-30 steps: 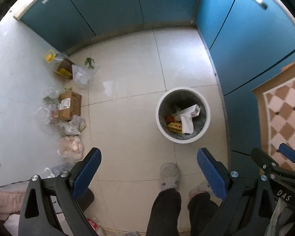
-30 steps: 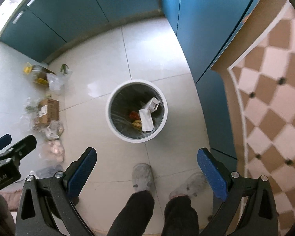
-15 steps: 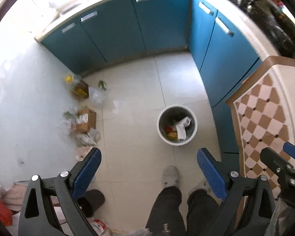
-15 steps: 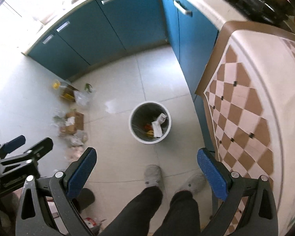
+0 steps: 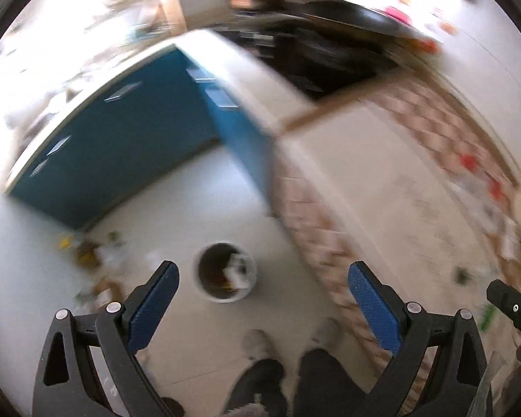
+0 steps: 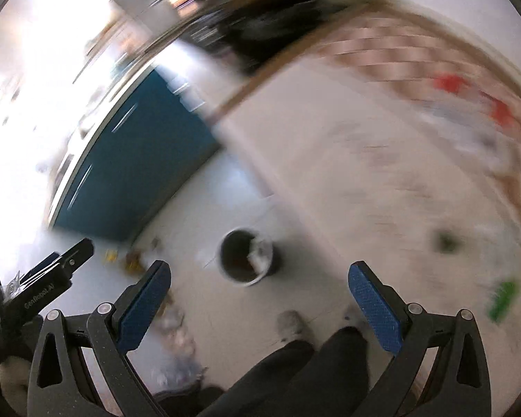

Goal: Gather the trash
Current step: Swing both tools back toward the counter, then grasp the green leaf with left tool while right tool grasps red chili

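Note:
Both views are blurred by motion. A round white bin (image 5: 225,272) with trash inside stands on the pale floor far below; it also shows in the right wrist view (image 6: 245,255). Loose trash (image 5: 93,260) lies scattered on the floor left of the bin, also in the right wrist view (image 6: 132,260). My left gripper (image 5: 262,307) is open and empty, high above the floor. My right gripper (image 6: 258,300) is open and empty, also held high.
Blue cabinets (image 5: 121,149) line the far wall. A table with a checkered cloth (image 5: 399,180) stands to the right, with small red and green items (image 6: 502,300) on it. The person's legs and shoes (image 5: 260,344) are below.
Both grippers have risen far above the floor and swung right; the bin looks much smaller and the tabletop has come into view. Both stay open.

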Demonstrator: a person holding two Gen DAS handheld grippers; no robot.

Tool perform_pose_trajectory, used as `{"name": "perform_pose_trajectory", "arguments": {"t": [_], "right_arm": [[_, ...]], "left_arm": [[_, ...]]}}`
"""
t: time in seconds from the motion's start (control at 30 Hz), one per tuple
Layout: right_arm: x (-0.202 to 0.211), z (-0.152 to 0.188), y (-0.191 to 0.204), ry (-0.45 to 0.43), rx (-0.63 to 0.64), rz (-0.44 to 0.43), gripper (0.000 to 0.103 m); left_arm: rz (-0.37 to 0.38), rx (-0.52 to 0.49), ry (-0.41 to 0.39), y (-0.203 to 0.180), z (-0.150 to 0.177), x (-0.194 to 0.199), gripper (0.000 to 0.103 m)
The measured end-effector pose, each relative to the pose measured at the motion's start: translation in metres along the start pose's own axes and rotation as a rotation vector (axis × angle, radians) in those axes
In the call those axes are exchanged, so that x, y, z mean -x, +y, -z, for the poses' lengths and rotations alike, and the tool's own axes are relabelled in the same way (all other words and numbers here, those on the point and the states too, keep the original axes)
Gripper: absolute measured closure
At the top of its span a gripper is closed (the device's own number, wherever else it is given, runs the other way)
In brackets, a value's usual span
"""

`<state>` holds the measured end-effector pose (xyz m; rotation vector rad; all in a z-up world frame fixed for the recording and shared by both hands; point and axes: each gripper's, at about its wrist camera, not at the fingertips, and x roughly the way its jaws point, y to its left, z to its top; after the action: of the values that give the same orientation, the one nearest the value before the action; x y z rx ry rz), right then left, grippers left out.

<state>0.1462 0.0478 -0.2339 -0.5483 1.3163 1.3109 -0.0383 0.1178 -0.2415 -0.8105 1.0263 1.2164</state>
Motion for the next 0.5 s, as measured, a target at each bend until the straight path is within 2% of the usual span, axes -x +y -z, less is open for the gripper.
{"name": "perform_pose_trajectory", "arguments": {"t": [0.07, 0.23, 0.3, 0.37, 0.47, 0.5], "right_arm": [[0.026, 0.004, -0.063, -0.04, -0.118, 0.064, 0.0], [0.067, 0.032, -0.204, -0.094, -0.4, 0.214, 0.0], [0.075, 0.047, -0.254, -0.1, -0.5, 0.257, 0.002], [0.075, 0.056, -0.291, -0.098, -0.557, 0.289, 0.009], [0.071, 0.069, -0.321, -0.092, -0.597, 0.326, 0.019], [0.068, 0.073, -0.331, -0.089, -0.602, 0.337, 0.021]], "left_arm": [[0.084, -0.07, 0.04, -0.052, -0.005, -0.011, 0.003], [0.273, -0.196, 0.236, -0.17, -0.004, -0.056, 0.005], [0.301, -0.22, 0.289, -0.204, 0.0, -0.071, 0.008], [0.317, -0.235, 0.332, -0.231, 0.004, -0.085, 0.016], [0.322, -0.25, 0.374, -0.258, 0.01, -0.102, 0.025], [0.323, -0.256, 0.385, -0.265, 0.012, -0.108, 0.033]]}}
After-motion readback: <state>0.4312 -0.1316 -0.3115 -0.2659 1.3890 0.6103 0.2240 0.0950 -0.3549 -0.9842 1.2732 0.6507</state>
